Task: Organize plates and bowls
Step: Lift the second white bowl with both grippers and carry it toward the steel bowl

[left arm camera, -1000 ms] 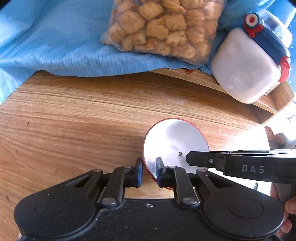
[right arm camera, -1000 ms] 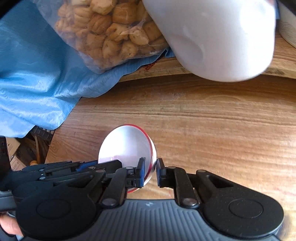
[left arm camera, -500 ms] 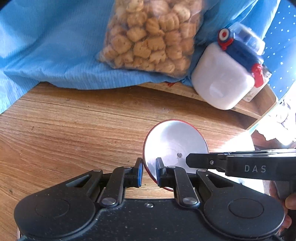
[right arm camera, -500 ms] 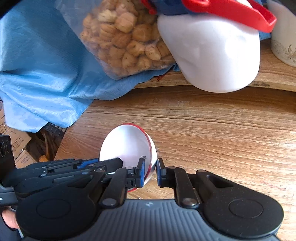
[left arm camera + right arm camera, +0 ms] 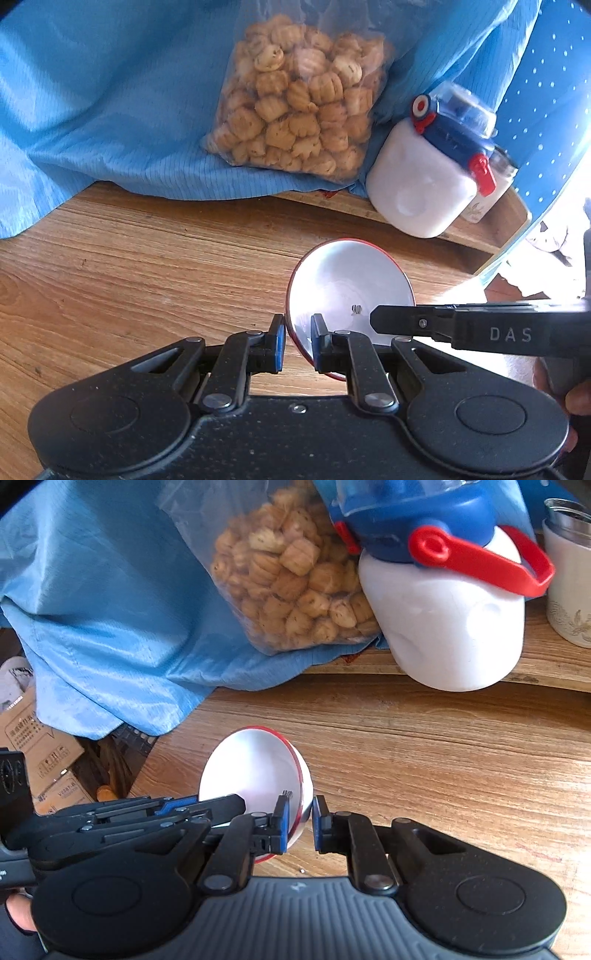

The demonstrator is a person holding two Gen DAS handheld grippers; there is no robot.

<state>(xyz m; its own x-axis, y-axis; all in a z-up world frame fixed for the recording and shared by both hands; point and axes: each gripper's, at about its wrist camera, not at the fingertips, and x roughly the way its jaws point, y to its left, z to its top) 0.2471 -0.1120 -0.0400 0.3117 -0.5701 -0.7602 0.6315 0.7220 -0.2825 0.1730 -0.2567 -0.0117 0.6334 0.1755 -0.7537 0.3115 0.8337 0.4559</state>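
Wooden tabletop (image 5: pixel 147 280) under blue cloth (image 5: pixel 92 110); both jaws seemingly clamp the bowl (image 5: pixel 347 288) rim.

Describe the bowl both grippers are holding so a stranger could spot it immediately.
Start at the wooden table, with a blue cloth and a clear bag of biscuits at its back. Nearer the cameras, the left gripper and right gripper each pinch one rim of a small bowl. It is glossy white inside with a thin red rim, unlike the blue-lidded white bottle behind it.
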